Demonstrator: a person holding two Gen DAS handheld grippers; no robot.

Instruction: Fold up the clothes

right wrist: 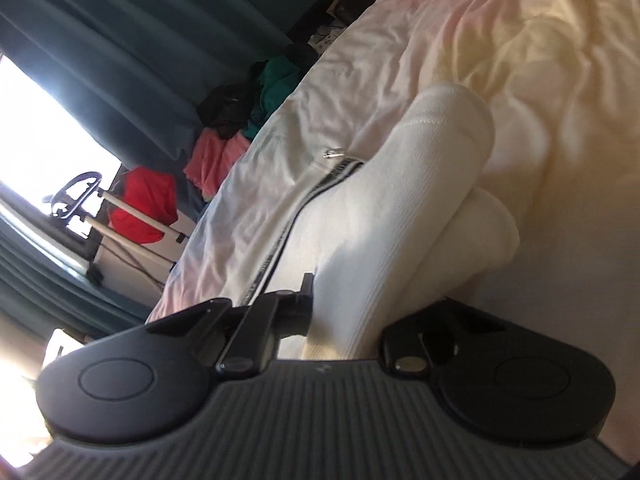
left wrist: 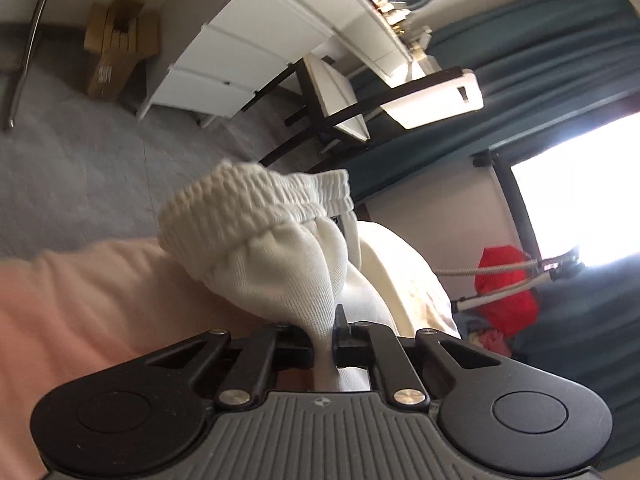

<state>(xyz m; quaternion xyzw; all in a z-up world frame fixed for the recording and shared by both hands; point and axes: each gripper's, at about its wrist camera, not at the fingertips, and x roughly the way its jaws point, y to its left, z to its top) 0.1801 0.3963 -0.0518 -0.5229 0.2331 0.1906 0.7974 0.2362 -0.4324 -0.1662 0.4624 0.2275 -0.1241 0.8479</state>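
We held the white sock (left wrist: 280, 256) stretched above the bed (right wrist: 460, 40), its long axis running between the closed left hand-held gripper (left wrist: 335, 340) at the cuff end and the right hand-held gripper (right wrist: 344, 312), clamped on the opposite end.

We are finding no readable text; only a small round emblem, perhaps a logo, is showing on the left gripper (left wrist: 334, 334) body.

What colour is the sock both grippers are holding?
White, with a ribbed cuff; the sock shows best in the left wrist view.
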